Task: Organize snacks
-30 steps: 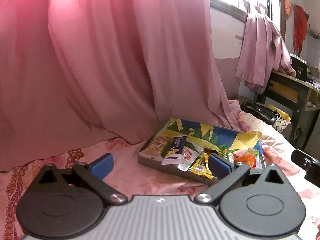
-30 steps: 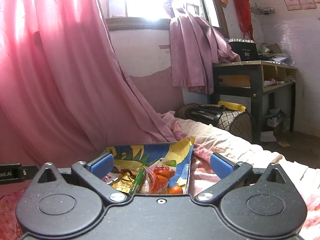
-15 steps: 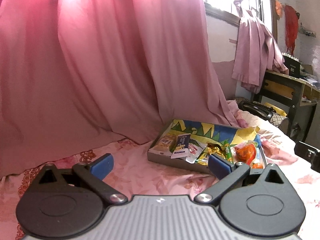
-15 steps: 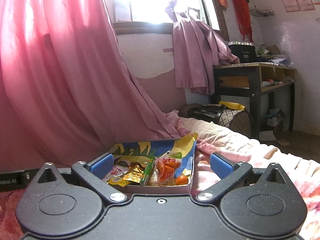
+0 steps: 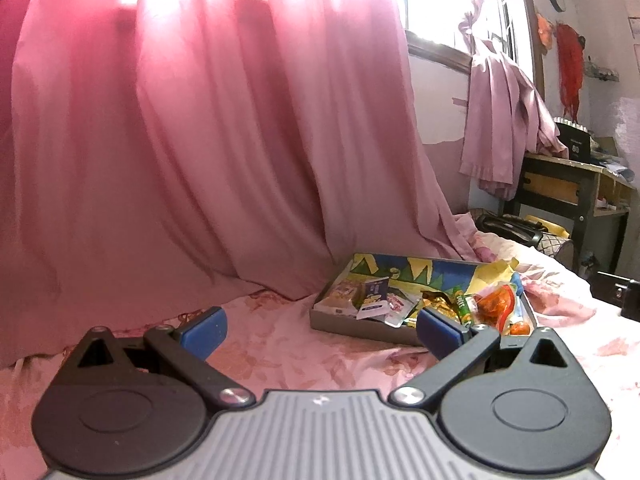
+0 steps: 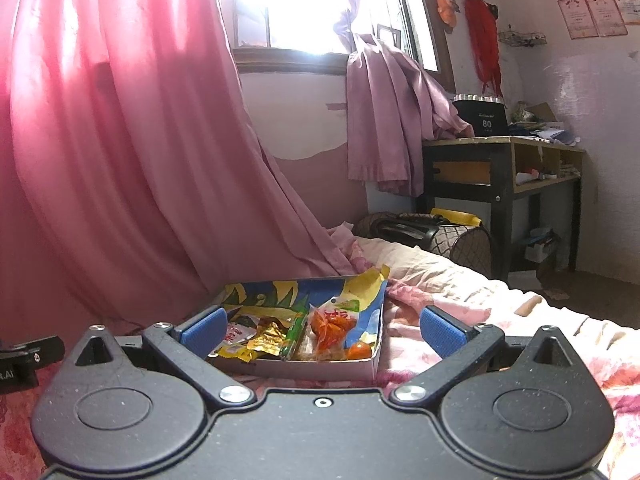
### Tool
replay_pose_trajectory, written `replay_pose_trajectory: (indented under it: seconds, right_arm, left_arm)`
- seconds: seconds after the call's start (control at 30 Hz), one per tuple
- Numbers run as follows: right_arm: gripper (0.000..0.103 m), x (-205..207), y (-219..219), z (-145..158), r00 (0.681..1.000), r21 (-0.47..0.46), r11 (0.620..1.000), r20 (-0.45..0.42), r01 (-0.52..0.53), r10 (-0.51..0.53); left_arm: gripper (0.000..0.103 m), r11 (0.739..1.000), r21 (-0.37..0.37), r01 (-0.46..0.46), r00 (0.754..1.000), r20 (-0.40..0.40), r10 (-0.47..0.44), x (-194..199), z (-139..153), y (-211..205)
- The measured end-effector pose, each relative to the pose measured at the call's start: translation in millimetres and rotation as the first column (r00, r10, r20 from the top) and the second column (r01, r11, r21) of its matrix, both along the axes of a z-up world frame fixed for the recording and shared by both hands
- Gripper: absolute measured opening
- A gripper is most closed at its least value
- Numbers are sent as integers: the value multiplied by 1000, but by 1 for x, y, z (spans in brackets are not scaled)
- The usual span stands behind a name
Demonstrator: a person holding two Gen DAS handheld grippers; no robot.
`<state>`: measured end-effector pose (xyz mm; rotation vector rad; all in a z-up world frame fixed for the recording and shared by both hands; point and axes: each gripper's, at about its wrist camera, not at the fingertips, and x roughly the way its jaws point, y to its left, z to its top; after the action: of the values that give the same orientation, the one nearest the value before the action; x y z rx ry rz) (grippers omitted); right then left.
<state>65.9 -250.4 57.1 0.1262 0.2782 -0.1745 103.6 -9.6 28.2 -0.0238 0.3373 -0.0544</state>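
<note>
Both the left gripper (image 5: 320, 330) and right gripper (image 6: 322, 330) gape empty, short of the shallow grey cardboard snack tray (image 6: 320, 370) on the pink floral bedsheet (image 5: 280, 352), packet lettering too blurred to read, "80" legible on the black desk box (image 6: 486, 120).

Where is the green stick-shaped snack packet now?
The green stick-shaped snack packet lies in the shallow cardboard box, between the gold foil wrapper and orange snack bag.
</note>
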Motion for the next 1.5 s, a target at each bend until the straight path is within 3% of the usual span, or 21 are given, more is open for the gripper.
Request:
replay_pose_trajectory:
  seconds: [0.57, 1.03, 1.5]
  right_arm:
    - [102, -12, 15, -6, 1000, -31, 1000, -16, -4, 4]
    - [102, -32, 26, -12, 999, -21, 1000, -41, -19, 18]
    - [102, -40, 35, -25, 993, -31, 999, -112, -36, 33]
  left_arm:
    - [103, 993, -94, -78, 997, -37, 74, -12, -11, 25]
    - [103, 997, -25, -75, 996, -48, 74, -38, -21, 21]
    - [103, 996, -47, -69, 992, -112, 64, -40, -29, 23]
